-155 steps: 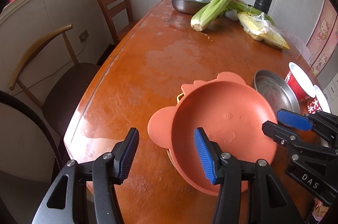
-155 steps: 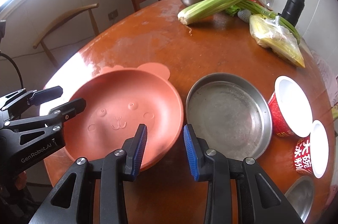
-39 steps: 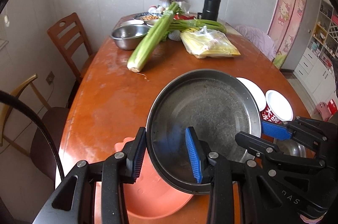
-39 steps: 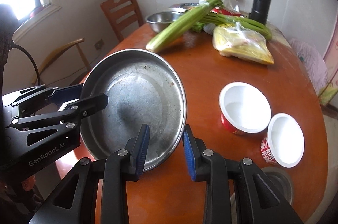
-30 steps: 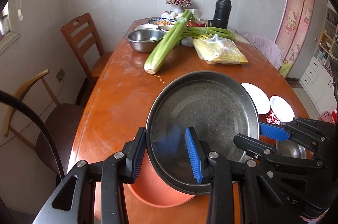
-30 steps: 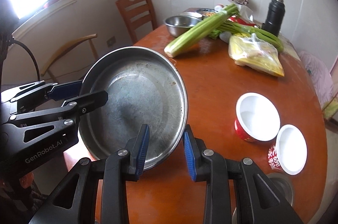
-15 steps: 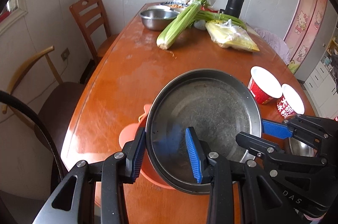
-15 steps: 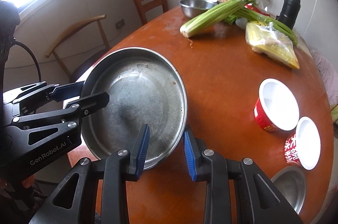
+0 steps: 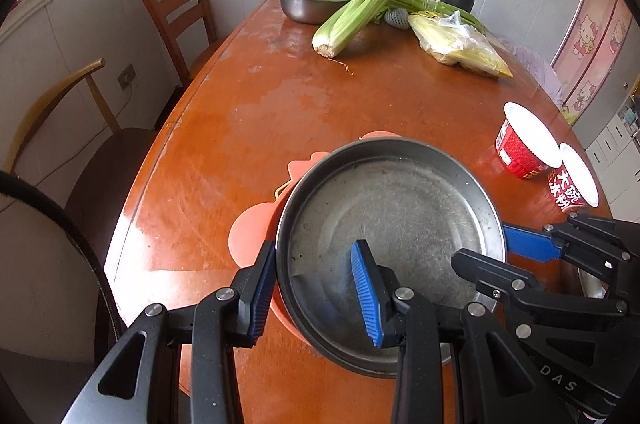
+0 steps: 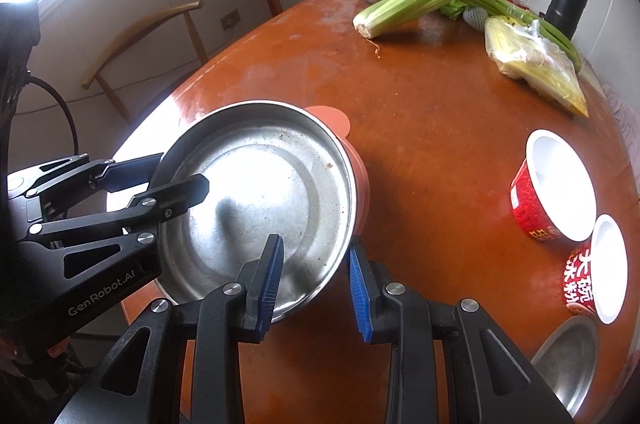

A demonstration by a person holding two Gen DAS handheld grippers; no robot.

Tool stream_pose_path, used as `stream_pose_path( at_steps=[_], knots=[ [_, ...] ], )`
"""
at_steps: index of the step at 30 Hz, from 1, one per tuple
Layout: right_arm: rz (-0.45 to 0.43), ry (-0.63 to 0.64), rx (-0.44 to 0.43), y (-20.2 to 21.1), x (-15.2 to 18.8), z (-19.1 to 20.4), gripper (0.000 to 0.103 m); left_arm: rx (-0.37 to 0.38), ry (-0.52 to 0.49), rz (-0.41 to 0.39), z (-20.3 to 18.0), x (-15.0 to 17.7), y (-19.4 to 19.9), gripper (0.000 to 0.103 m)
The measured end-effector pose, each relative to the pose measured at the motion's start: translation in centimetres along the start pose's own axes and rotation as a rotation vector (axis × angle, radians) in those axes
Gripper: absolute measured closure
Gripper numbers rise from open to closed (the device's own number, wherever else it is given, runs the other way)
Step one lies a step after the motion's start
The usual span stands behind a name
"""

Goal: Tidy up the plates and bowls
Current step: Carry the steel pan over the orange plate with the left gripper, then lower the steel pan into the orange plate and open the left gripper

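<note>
A dull silver round steel plate [image 9: 400, 208] is seen over a salmon-orange bear-eared plastic plate [image 9: 256, 224] on the glossy reddish-brown wooden surface [image 9: 240, 128]. Red paper bowls [image 10: 548, 188] are lined white; the black claws carry blue ribbed pads [image 9: 366, 298].

metal pan [image 9: 404, 208] over bear plate [image 9: 252, 228] near table [image 9: 240, 128] edge; two paper bowls [image 10: 560, 184] right; celery [image 9: 360, 8] behind.

steel pan [image 9: 400, 208] | round, scuffed, tilted | over orange bear-eared plate [image 9: 252, 228] | table's near end
</note>
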State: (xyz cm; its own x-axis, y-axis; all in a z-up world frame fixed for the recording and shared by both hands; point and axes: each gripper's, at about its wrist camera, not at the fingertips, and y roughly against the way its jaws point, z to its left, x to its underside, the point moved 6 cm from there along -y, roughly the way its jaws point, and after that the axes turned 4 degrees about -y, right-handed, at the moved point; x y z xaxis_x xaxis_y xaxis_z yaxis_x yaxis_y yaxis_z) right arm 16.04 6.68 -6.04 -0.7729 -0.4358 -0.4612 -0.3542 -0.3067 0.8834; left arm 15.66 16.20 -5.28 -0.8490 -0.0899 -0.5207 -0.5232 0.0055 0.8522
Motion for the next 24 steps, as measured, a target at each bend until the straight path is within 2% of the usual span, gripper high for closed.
stream_pose_path(
  at_steps=[24],
  knots=[
    [0.023,-0.023,-0.015,-1.6,-0.6,-0.3,0.069,-0.003,0.008,0.017,0.5,0.1,-1.3,0.065]
  ],
)
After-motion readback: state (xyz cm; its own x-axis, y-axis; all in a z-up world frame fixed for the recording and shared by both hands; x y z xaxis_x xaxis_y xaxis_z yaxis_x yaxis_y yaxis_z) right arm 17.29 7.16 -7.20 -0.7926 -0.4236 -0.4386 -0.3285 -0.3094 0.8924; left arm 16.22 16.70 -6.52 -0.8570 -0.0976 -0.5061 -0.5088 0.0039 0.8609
